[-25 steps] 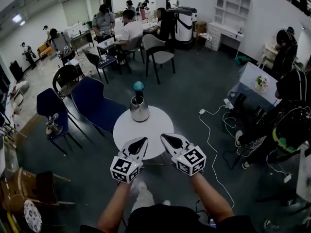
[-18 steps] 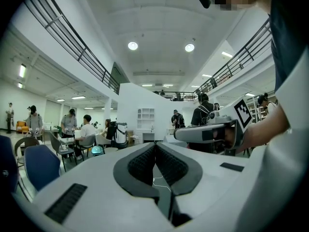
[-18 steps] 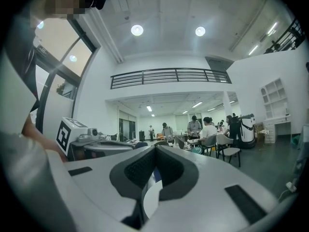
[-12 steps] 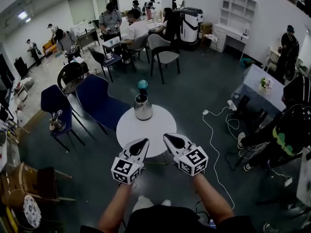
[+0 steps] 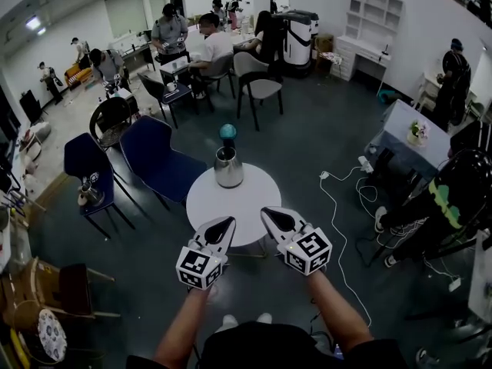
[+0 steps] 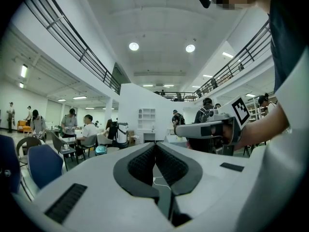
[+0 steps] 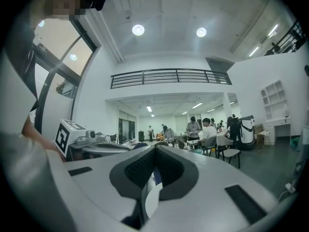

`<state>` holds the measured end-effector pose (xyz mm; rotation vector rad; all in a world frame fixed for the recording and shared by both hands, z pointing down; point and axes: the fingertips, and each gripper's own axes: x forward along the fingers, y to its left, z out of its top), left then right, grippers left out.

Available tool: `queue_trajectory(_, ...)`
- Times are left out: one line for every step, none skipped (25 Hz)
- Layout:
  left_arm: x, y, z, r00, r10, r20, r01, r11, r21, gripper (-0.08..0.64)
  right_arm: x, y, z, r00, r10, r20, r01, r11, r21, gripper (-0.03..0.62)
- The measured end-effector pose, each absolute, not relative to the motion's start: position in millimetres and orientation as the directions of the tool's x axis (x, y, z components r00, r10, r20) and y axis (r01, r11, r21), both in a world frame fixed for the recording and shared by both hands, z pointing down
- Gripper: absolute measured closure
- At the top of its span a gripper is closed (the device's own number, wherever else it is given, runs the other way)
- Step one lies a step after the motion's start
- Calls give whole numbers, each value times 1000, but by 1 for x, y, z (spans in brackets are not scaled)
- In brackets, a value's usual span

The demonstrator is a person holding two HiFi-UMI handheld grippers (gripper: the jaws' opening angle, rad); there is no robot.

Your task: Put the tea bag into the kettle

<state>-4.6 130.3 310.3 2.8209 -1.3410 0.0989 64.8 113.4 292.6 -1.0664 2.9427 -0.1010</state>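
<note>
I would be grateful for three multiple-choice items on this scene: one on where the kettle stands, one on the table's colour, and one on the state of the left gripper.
1. Where does the kettle stand?
A. On the far side of the table
B. At the table's near edge
C. On a chair

2. What colour is the table top?
A. Black
B. White
C. Blue

3. How do the jaws of the left gripper stand?
A. Wide apart
B. Clamped on the kettle
C. Together, with nothing between them

Answers:
1 A: the head view shows the kettle by the table's far rim.
2 B: the round top is plain white against the dark floor.
3 C: the left gripper view shows its jaws meeting at the tip, with nothing held.
</note>
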Motion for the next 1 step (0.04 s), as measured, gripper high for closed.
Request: queue_trajectory(-5, 131, 311, 632, -773, 63, -774, -634, -11, 543, 65, 114, 292, -765, -644, 12, -643, 763, -63, 575)
